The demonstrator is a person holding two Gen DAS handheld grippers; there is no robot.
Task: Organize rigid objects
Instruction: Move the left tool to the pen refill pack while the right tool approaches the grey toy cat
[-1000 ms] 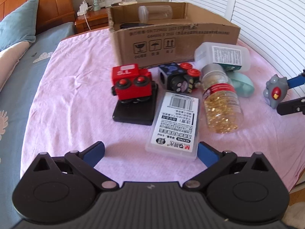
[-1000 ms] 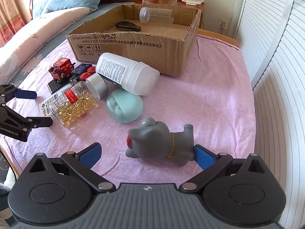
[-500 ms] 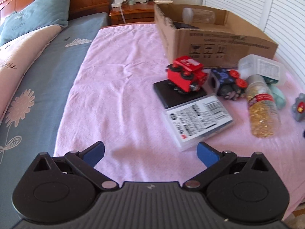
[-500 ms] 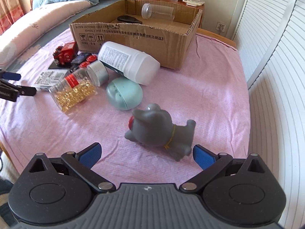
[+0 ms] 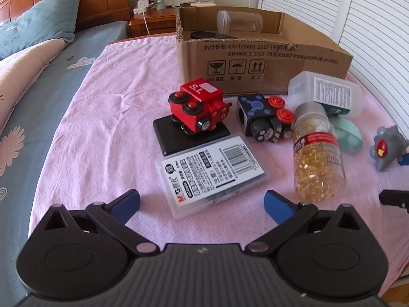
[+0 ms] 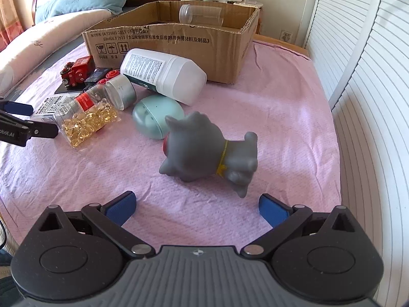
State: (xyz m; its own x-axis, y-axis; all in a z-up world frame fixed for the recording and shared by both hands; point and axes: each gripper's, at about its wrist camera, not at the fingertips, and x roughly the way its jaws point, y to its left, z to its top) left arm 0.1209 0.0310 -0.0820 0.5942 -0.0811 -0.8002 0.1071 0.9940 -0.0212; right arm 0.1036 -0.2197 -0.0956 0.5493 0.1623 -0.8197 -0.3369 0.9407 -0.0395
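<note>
My left gripper (image 5: 202, 203) is open, its blue pads just short of a clear labelled plastic case (image 5: 211, 170) on the pink cloth. Behind the case a red toy robot (image 5: 198, 108) sits on a black slab (image 5: 189, 134), beside a black toy cube (image 5: 263, 117). A bottle of gold capsules (image 5: 315, 158) lies to the right. My right gripper (image 6: 196, 208) is open, a little short of a grey toy animal (image 6: 209, 148). A teal egg-shaped case (image 6: 156, 119) and a white bottle (image 6: 163, 74) lie beyond. The cardboard box (image 6: 230, 43) holds a clear jar (image 6: 200, 15) and a dark object.
The pink cloth (image 5: 107, 117) covers a surface beside a bed with a blue sheet and pillows (image 5: 43, 25). White louvred doors (image 6: 370, 76) stand at the right. A wooden nightstand (image 5: 153, 18) with a small fan and chargers sits behind the box.
The left view swung away to the left, then came back close over the plastic case. The right gripper has drawn back slightly from the grey toy, which now lies turned, further ahead of the pads.
</note>
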